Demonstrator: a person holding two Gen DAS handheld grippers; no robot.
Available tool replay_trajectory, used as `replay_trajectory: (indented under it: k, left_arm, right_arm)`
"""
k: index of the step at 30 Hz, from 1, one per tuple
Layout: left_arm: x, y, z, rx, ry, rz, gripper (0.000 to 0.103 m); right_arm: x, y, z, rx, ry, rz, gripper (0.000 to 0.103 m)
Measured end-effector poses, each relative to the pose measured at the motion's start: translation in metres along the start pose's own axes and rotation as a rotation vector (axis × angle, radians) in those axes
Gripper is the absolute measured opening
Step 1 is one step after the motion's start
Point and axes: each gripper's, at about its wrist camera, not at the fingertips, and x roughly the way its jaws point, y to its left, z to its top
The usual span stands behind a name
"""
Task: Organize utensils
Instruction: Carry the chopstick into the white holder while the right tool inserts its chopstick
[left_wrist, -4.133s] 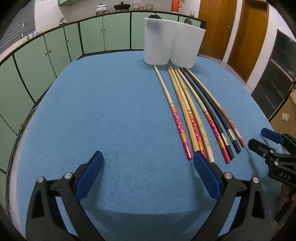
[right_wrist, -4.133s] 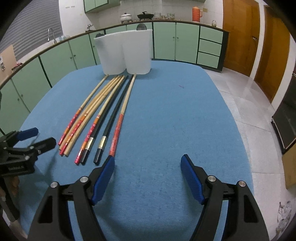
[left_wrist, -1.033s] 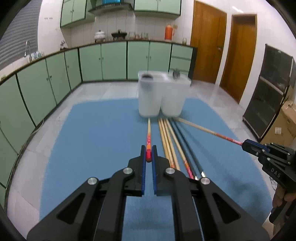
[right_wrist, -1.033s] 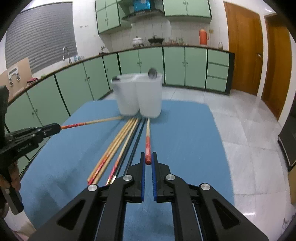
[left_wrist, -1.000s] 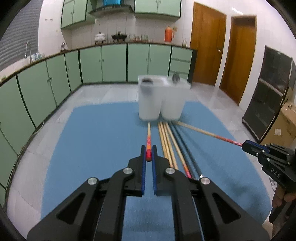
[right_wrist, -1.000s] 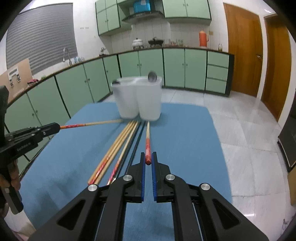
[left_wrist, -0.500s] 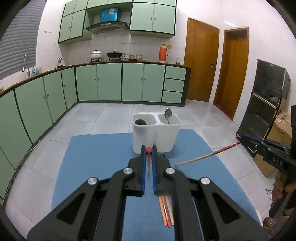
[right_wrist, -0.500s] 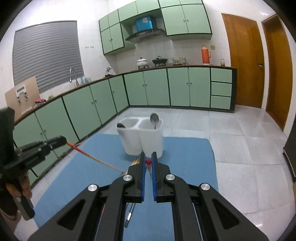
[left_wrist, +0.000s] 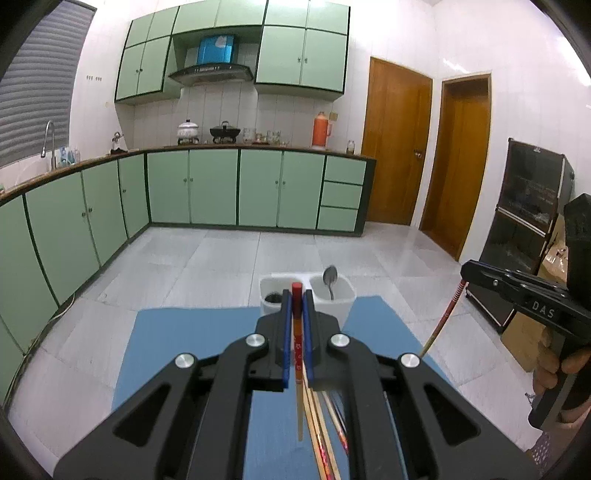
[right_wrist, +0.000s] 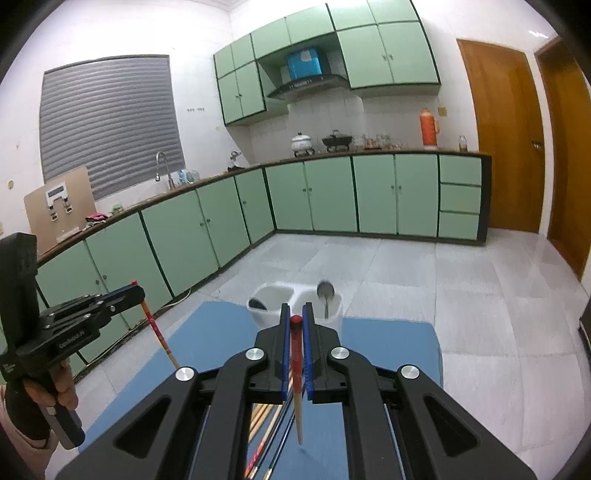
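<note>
My left gripper is shut on the red end of a wooden chopstick that hangs steeply down over the blue table. My right gripper is shut on another red-ended chopstick, which hangs the same way. Each gripper also shows in the other's view, the right gripper and the left gripper. Ahead stands a white two-compartment holder with a spoon in its right side and a dark item in its left. Several chopsticks lie on the table below.
The blue table's far edge runs just behind the holder, with grey floor tiles beyond. Green cabinets line the walls. A person's hand grips the right tool's handle. A dark cabinet stands at the right.
Both grippers have risen, each with its chopstick. The chopsticks swung from nearly flat on the table to hanging steeply, tips off the cloth. The holder now sits lower and farther away.
</note>
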Motion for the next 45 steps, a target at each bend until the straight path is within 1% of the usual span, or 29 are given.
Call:
replay_trajectory:
  k: [8,14,18,21,22,25,29,32,36,38,39,40,41,42,43,45]
  left_arm:
    - [0.010,0.002,0.033,0.002,-0.071,-0.005,0.005]
    - [0.025,-0.002,0.076,-0.005,-0.149,-0.018,0.005]
    - [0.046,-0.005,0.102,0.007,-0.195,-0.007,0.005]
    - [0.067,-0.006,0.116,0.007,-0.214,0.000,0.005]
    - [0.070,-0.008,0.117,0.008,-0.220,0.001,0.005]
    - [0.097,-0.011,0.122,0.020,-0.227,0.010,0.005]
    - [0.140,-0.013,0.113,0.039,-0.177,0.032,0.005]
    - [0.163,-0.009,0.102,0.034,-0.136,0.025,0.005]
    - [0.181,-0.002,0.086,0.025,-0.081,0.020,0.006]
    - [0.183,0.000,0.080,0.023,-0.063,0.020,0.014]
    - [0.182,0.003,0.078,0.022,-0.062,0.019,0.023]
    - [0.178,0.004,0.076,0.018,-0.065,0.020,0.031]
    - [0.174,0.005,0.074,0.016,-0.068,0.019,0.034]
    - [0.171,0.006,0.073,0.016,-0.072,0.018,0.039]
    - [0.166,0.007,0.071,0.017,-0.075,0.021,0.046]
    - [0.153,0.010,0.067,0.014,-0.086,0.025,0.054]
  right_arm:
    - [0.018,0.005,0.049,-0.044,-0.059,0.016,0.006]
    - [0.034,0.005,0.092,-0.055,-0.111,0.031,0.006]
    - [0.047,0.004,0.120,-0.065,-0.148,0.027,0.006]
    - [0.063,-0.001,0.133,-0.071,-0.153,0.011,0.006]
    - [0.068,-0.003,0.134,-0.070,-0.150,0.007,0.006]
    - [0.093,-0.013,0.133,-0.053,-0.126,-0.002,0.006]
    - [0.123,-0.025,0.121,-0.020,-0.082,0.003,0.006]
    - [0.140,-0.029,0.106,-0.009,-0.042,0.005,0.006]
    - [0.157,-0.031,0.088,-0.007,0.019,0.022,0.007]
    - [0.159,-0.030,0.080,-0.010,0.037,0.014,0.012]
    - [0.158,-0.031,0.077,-0.011,0.039,0.013,0.018]
    - [0.156,-0.032,0.074,-0.008,0.037,0.010,0.021]
    - [0.154,-0.033,0.072,-0.005,0.035,0.006,0.023]
    - [0.150,-0.034,0.070,-0.001,0.031,0.000,0.027]
    - [0.146,-0.034,0.069,0.003,0.024,-0.006,0.034]
    - [0.136,-0.034,0.064,0.006,0.009,-0.023,0.041]
